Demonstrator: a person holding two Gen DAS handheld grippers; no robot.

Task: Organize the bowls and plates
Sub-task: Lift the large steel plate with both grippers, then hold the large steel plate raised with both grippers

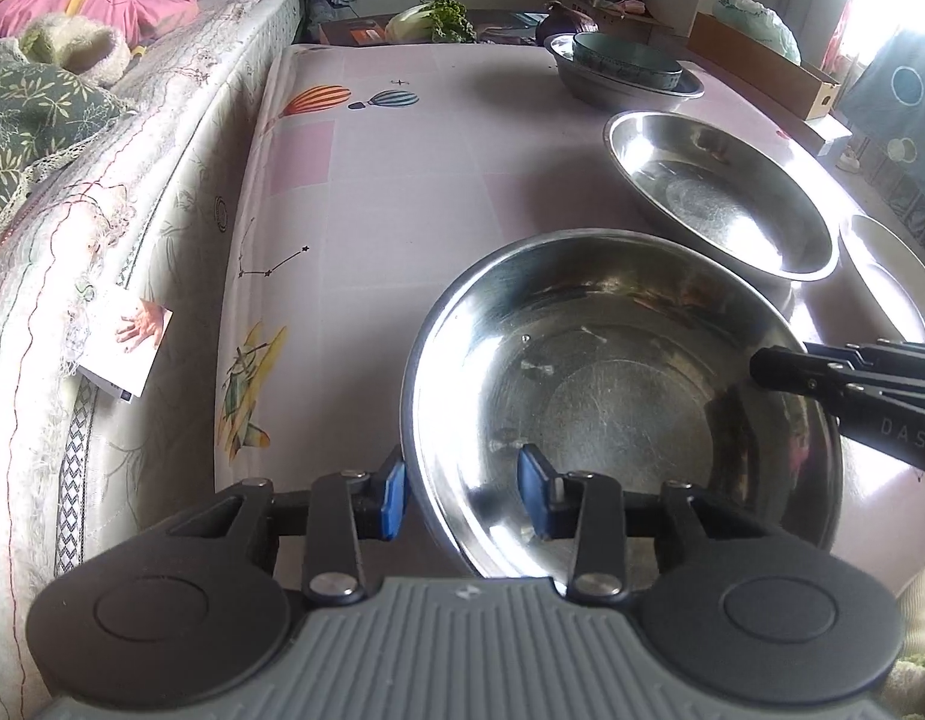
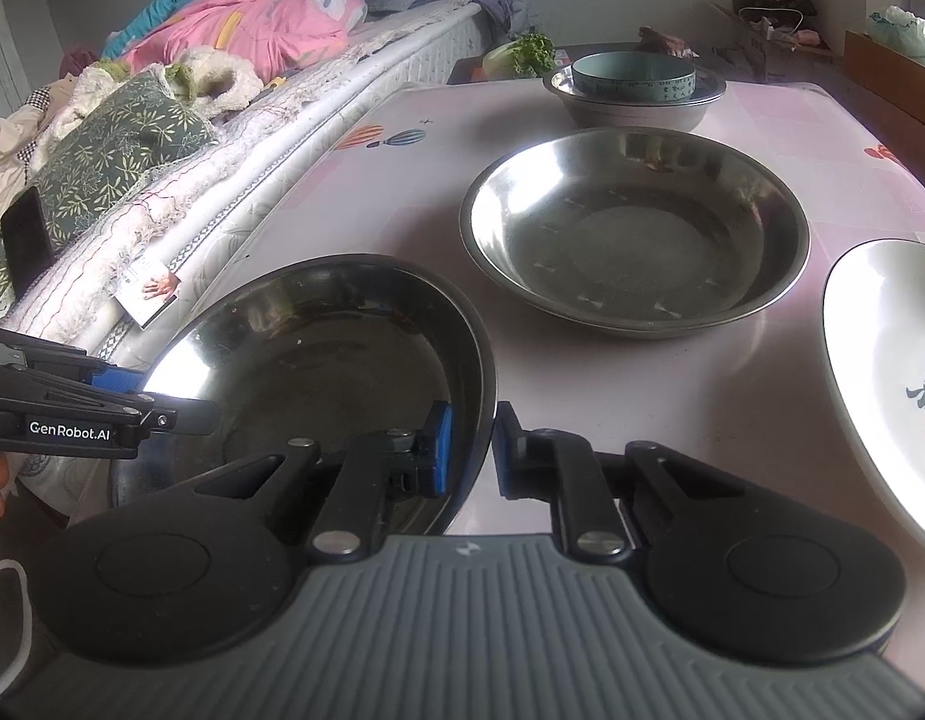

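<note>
A shiny steel bowl [image 1: 618, 396] [image 2: 318, 348] sits at the near edge of the pink table. My left gripper [image 1: 462, 495] straddles its left rim: one blue pad is outside the wall, the other stands inside, clear of it. My right gripper [image 2: 471, 450] is shut on the bowl's opposite rim, and its black tip [image 1: 762, 366] shows in the left wrist view. Behind it rests a second wide steel bowl [image 1: 720, 192] [image 2: 636, 234]. A white plate [image 2: 882, 372] with dark calligraphy lies to the right. At the back, a teal bowl [image 2: 633, 78] sits inside a steel basin [image 2: 630, 114].
A mattress [image 1: 162, 192] piled with bedding runs along the table's left edge, with a dark phone [image 2: 27, 246] on it. Leafy greens [image 1: 438, 21] and a cardboard box [image 1: 762, 69] lie beyond the far end. The pink tablecloth [image 1: 372, 192] is bare on the left half.
</note>
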